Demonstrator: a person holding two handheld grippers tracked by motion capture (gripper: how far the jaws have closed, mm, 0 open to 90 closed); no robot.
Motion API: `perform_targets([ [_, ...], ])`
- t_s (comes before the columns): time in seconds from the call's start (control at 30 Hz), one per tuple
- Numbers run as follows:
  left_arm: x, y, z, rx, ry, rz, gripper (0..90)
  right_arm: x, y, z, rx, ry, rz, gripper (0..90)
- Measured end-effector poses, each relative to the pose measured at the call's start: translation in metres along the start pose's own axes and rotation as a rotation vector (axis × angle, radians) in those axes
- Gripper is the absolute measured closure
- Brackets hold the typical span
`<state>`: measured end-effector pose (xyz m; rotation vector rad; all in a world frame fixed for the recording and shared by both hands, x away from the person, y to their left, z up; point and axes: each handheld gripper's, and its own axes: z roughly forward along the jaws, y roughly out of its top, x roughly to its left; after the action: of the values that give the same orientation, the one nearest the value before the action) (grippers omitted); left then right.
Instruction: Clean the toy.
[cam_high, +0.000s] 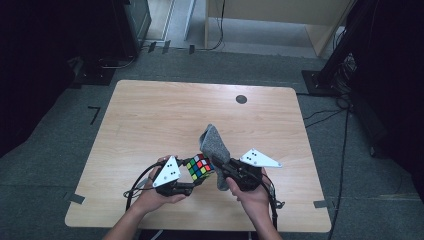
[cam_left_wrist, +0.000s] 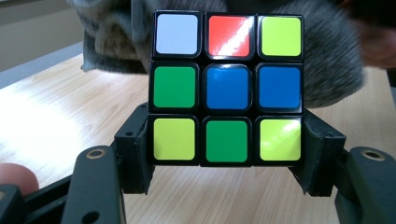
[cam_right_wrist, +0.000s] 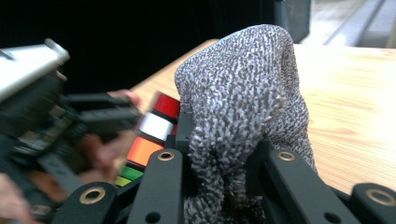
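Note:
My left gripper (cam_high: 196, 176) is shut on a colourful puzzle cube (cam_high: 199, 167), held just above the near part of the wooden table (cam_high: 150, 115). In the left gripper view the cube (cam_left_wrist: 227, 87) sits clamped between the two black jaws, its face of green, blue, yellow, red and white tiles toward the camera. My right gripper (cam_high: 220, 167) is shut on a grey knitted cloth (cam_high: 215, 145), which stands up from the jaws right beside the cube. In the right gripper view the cloth (cam_right_wrist: 243, 107) bulges between the jaws, with the cube (cam_right_wrist: 152, 135) touching its left side.
A small dark round disc (cam_high: 241, 99) lies on the far part of the table. Bare wood stretches around both hands. Beyond the table are grey carpet, dark equipment at the left and right, and a light wooden cabinet (cam_high: 280, 20) at the back.

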<state>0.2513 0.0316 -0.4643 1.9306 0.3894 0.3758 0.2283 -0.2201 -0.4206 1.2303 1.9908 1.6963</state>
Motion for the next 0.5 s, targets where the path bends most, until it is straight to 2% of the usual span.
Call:
perform_targets([
  [0.1,-0.001,0.001,0.002,0.016,0.004,0.014,34.3,0.007,0.003,-0.004,-0.034,0.038,-0.025,75.1],
  [0.23,-0.003,0.005,-0.002,-0.001,0.006,0.020,34.3,0.015,0.004,-0.002,-0.028,0.084,-0.024,74.8],
  [0.3,-0.004,0.006,-0.007,-0.014,0.012,0.025,34.4,0.014,0.002,0.000,-0.031,0.075,-0.036,74.6],
  [0.4,-0.001,0.006,-0.012,-0.039,0.001,0.006,34.3,0.002,-0.001,0.003,-0.007,0.016,-0.013,74.9],
  [0.43,0.000,0.005,-0.013,-0.039,0.005,0.003,34.3,-0.003,-0.002,0.003,0.003,0.008,0.014,74.9],
  [0.5,0.001,0.005,-0.012,-0.028,0.016,-0.004,34.4,-0.007,-0.001,0.001,-0.007,0.041,0.057,74.9],
])
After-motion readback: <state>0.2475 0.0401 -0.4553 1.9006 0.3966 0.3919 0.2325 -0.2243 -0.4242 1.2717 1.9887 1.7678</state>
